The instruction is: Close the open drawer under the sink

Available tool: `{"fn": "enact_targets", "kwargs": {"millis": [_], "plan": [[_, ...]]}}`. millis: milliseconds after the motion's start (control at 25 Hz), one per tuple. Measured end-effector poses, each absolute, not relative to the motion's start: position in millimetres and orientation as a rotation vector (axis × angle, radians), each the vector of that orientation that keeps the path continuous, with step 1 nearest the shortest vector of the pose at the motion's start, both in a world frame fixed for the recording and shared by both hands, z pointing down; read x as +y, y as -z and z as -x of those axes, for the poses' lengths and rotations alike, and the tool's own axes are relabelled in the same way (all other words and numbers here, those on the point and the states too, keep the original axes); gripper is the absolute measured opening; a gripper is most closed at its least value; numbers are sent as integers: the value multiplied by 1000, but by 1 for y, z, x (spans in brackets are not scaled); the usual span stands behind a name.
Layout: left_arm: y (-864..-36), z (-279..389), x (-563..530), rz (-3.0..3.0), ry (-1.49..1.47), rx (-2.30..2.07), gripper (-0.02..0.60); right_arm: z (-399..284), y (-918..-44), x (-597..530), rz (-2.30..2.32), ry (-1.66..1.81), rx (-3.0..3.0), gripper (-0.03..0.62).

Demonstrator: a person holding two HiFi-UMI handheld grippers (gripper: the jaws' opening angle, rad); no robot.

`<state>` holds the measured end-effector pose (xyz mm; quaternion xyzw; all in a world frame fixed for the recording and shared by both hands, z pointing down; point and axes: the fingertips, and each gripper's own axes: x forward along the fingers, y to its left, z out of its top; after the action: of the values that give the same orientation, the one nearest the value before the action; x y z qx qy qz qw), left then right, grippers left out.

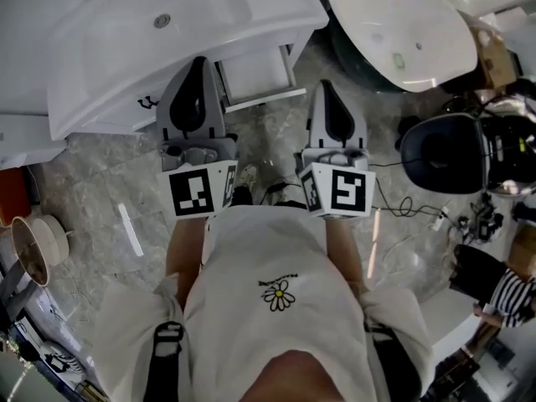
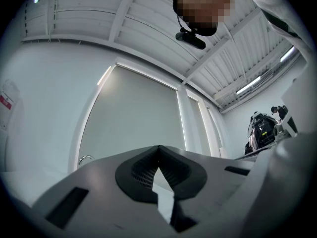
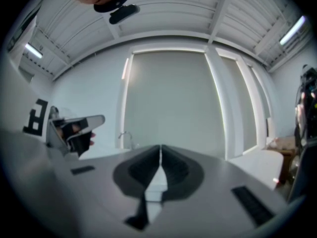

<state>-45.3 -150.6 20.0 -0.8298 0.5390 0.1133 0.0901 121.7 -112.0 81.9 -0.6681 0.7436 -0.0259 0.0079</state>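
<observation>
The white sink cabinet (image 1: 151,40) stands at the upper left of the head view. Its white drawer (image 1: 260,75) hangs open below the basin, over the marble floor. My left gripper (image 1: 199,60) points at the drawer's left side, its jaws shut and empty; I cannot tell whether it touches. To the right of the drawer, my right gripper (image 1: 323,85) is also shut on nothing. In the left gripper view the left gripper (image 2: 158,148) shows closed jaws aimed above the sink's rim. The right gripper (image 3: 160,147) looks the same in its own view, with the faucet (image 3: 126,135) beyond.
A second white basin (image 1: 402,28) lies at the upper right. A black round bin (image 1: 444,151) and cables (image 1: 410,218) sit on the floor to the right. A round wooden container (image 1: 33,245) stands at the left. A person's striped sleeve (image 1: 507,296) shows at the lower right.
</observation>
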Motion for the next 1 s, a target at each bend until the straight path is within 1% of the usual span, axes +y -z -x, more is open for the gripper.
{"fn": "enact_targets", "kwargs": {"millis": [200, 520, 760, 880, 1000], "plan": [[-20, 41, -168, 2447, -367, 1610, 20, -121, -92, -130, 2089, 108, 2353, 31], [-72, 44, -181, 2464, -309, 1704, 20, -112, -127, -148, 2064, 112, 2446, 31], [-159, 53, -201, 2428, -222, 1800, 20, -106, -193, -164, 2029, 136, 2511, 31], [-210, 56, -205, 2401, -189, 1805, 20, -102, -238, -169, 2020, 151, 2497, 31], [-265, 58, -198, 2429, -168, 1823, 20, -95, -291, -163, 2001, 240, 2478, 31]]}}
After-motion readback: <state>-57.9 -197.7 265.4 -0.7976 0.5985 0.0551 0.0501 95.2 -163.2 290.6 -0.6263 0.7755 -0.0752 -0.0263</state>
